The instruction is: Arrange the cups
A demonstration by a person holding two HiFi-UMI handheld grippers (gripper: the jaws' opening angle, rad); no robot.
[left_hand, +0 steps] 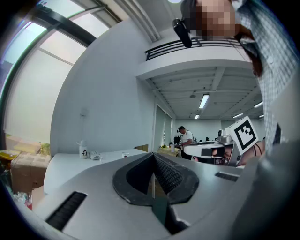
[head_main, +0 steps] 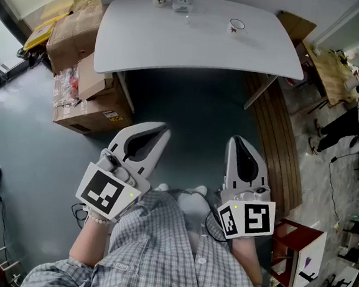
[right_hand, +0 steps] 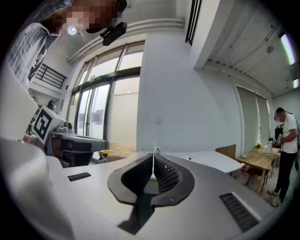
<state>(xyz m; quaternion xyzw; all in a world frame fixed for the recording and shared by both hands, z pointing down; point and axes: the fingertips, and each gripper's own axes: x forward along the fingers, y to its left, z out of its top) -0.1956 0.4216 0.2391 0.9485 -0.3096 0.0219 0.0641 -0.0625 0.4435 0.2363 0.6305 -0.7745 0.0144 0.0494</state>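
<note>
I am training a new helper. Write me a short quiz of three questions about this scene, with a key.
1. True or false: the left gripper is holding a cup.
2. In the head view, where do the cardboard boxes lie relative to the white table? A) on the floor at its left side B) stacked on top of it C) on the floor at its right side
3. Fill in: the jaws of the right gripper are ____ with nothing between them.
Key: 1 false; 2 A; 3 shut.
</note>
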